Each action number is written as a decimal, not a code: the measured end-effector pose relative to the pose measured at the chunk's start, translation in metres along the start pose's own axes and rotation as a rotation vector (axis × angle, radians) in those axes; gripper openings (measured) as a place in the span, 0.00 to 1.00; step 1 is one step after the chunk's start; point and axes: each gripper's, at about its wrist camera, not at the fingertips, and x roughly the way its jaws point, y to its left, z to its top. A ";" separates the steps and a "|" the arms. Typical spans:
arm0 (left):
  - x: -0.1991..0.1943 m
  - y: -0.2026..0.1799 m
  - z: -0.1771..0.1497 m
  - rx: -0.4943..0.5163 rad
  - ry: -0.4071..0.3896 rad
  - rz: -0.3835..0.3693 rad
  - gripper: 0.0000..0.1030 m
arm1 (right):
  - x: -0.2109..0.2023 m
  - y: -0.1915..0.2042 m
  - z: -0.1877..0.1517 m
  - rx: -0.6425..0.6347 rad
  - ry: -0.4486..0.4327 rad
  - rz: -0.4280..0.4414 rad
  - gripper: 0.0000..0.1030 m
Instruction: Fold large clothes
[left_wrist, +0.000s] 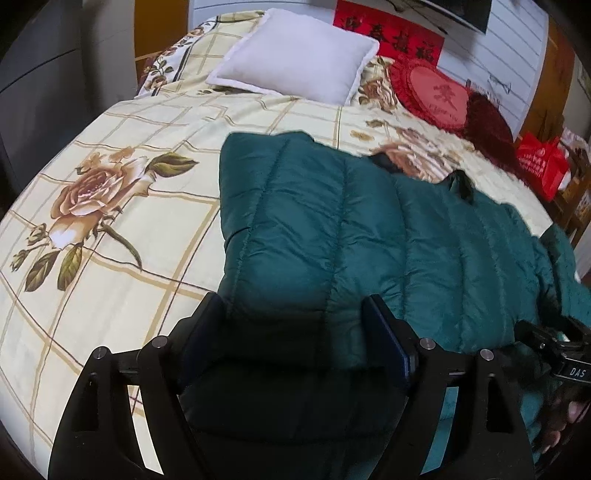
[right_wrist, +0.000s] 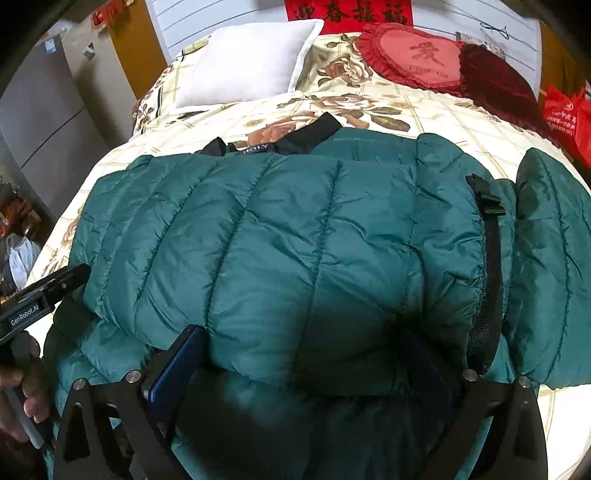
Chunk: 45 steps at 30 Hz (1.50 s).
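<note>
A dark green quilted down jacket (left_wrist: 332, 221) lies on the bed, folded over itself, with its black collar (right_wrist: 295, 142) at the far side. In the right wrist view the jacket (right_wrist: 277, 229) fills the middle, and a sleeve (right_wrist: 550, 258) lies apart on the right beside a black strap (right_wrist: 487, 206). My left gripper (left_wrist: 295, 325) stands open over the near left edge, the puffy fold between its fingers. My right gripper (right_wrist: 303, 362) is open even wider, straddling the near fold. Each view shows the other gripper's body at its edge, held by a hand (right_wrist: 29, 398).
The bed has a cream flowered cover (left_wrist: 110, 221). A white pillow (left_wrist: 295, 55) and a red heart cushion (left_wrist: 436, 92) with a dark red cushion (left_wrist: 487, 122) lie at the head. A red bag (left_wrist: 543, 166) stands off the right side. Grey cabinets (right_wrist: 55, 122) stand left.
</note>
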 end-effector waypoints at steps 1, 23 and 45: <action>-0.004 0.001 0.001 -0.009 -0.009 -0.013 0.77 | -0.005 -0.002 0.001 0.015 -0.012 0.008 1.00; -0.031 -0.073 -0.034 0.239 -0.013 -0.041 0.77 | -0.174 -0.346 -0.091 0.738 -0.326 -0.530 1.00; -0.021 -0.042 -0.023 0.093 0.013 -0.033 0.77 | -0.178 -0.401 -0.097 0.723 -0.417 -0.230 0.26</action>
